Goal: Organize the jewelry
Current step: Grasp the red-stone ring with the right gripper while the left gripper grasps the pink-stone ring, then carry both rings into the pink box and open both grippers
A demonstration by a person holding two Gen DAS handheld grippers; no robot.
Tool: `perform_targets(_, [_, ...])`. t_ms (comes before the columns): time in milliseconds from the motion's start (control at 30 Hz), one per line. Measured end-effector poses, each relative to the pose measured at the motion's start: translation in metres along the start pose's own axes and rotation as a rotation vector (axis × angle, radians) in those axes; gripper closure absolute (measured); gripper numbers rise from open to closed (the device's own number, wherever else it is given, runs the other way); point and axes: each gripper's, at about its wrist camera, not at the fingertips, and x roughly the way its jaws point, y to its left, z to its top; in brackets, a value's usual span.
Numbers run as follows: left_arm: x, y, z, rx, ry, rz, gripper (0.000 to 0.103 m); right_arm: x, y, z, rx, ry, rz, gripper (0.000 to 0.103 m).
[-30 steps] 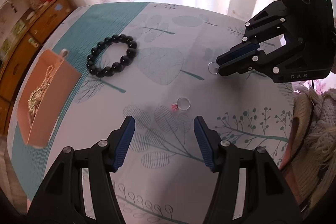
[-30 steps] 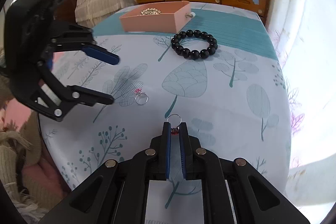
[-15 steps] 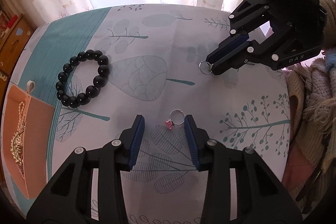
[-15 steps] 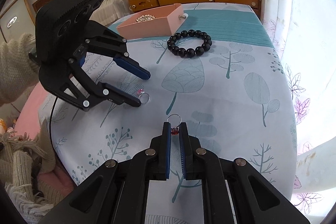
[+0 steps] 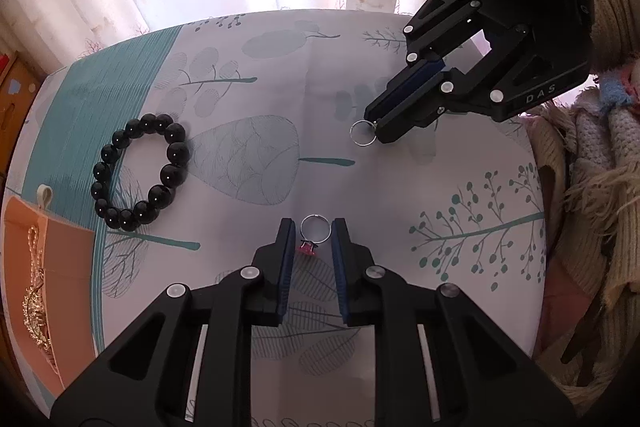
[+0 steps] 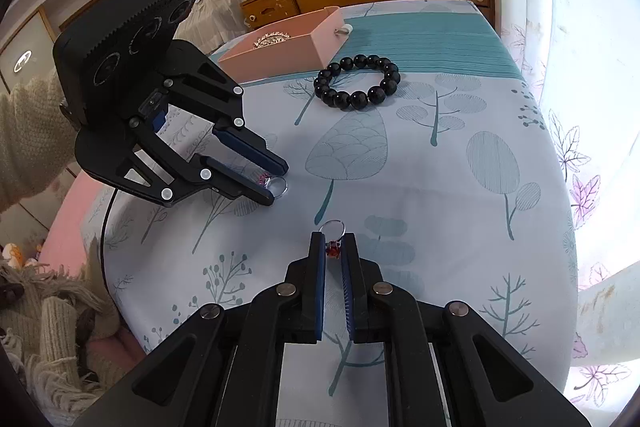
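Leaf-print tablecloth (image 5: 248, 155): pink-stone ring (image 5: 314, 231) between closing left jaws, untouched; right jaws clenched on red-stone ring (image 6: 333, 233).

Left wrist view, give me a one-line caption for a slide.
Left gripper closing around a pink-stone ring on the leaf-print tablecloth, right gripper holding another ring.

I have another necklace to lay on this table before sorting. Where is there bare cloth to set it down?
Free: the cloth right of the right gripper, toward the curtain, and the stretch between the bead bracelet and both grippers. Crowded: around the left gripper closing on its ring, and by the pink box.
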Motion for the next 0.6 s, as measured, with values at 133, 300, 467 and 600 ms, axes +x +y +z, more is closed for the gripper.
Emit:
perform_targets(133, [0.001,0.002,-0.004,-0.013,-0.001,-0.003,0.087,0.0,-0.001,0.0,0.002,0.0,0.005,0.095])
perform_targets(300, [-0.001,-0.002,-0.007,-0.018,-0.013,0.01,0.087,0.0,0.0,0.0,0.0,-0.003,0.004,0.095])
perform_targets(467, [-0.007,-0.009,-0.012,-0.068,-0.033,0.049,0.095,0.0,0.0,0.0,0.005,-0.002,0.003,0.095])
perform_targets(600, [-0.017,-0.015,-0.019,-0.139,-0.068,0.103,0.095,0.002,0.003,0.003,0.003,0.014,0.001,0.095])
